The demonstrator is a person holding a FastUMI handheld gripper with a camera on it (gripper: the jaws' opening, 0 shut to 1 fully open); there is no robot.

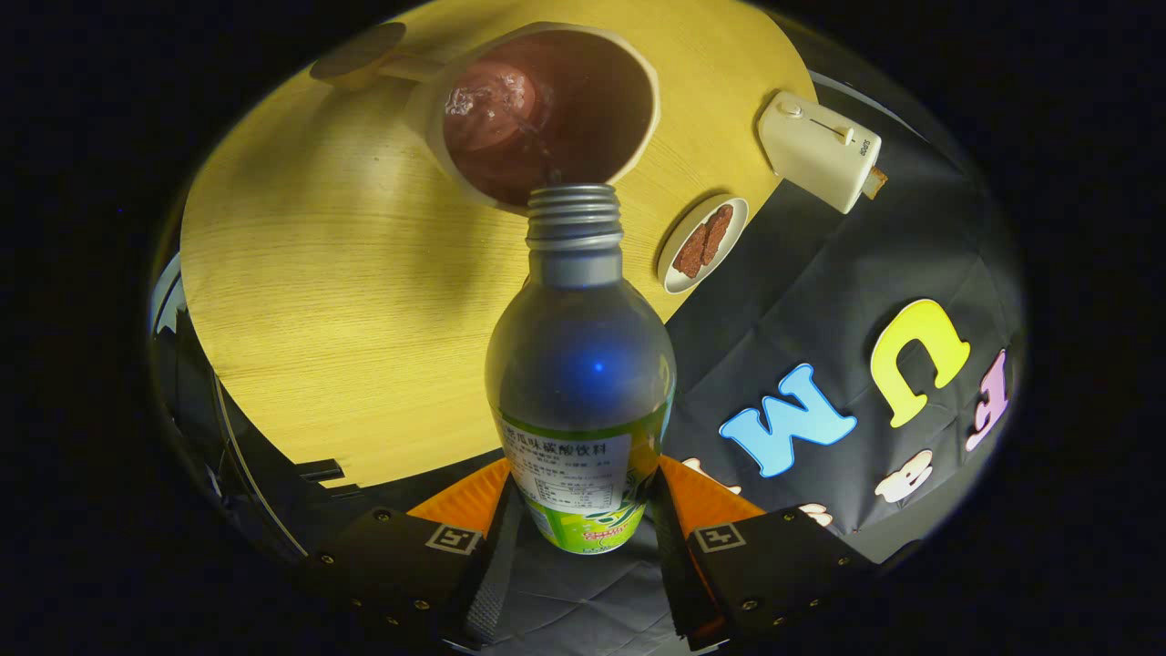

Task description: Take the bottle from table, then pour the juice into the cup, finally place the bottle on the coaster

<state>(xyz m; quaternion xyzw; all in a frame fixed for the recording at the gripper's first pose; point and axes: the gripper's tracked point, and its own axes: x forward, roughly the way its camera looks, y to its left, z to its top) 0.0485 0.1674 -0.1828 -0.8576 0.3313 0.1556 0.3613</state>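
Observation:
My gripper [583,510] is shut on the bottle [581,364], both fingers pressing on its labelled lower body. The bottle is a silvery bottle with a green and white label and an uncapped threaded neck. It is tipped forward with its mouth over the rim of the cup [547,114]. The cup is cream-coloured with a dark inside and holds dark red juice with bubbles. A thin stream runs from the bottle's mouth into the cup. A round coaster [357,53] lies on the table just beyond the cup, partly hidden by it.
The round wooden table [346,301] carries a small white dish [703,242] with brown pieces near its edge, to the right of the bottle's neck. A cream toaster-like box [820,146] stands beyond the dish. The booth's black cloth wall lies to the right.

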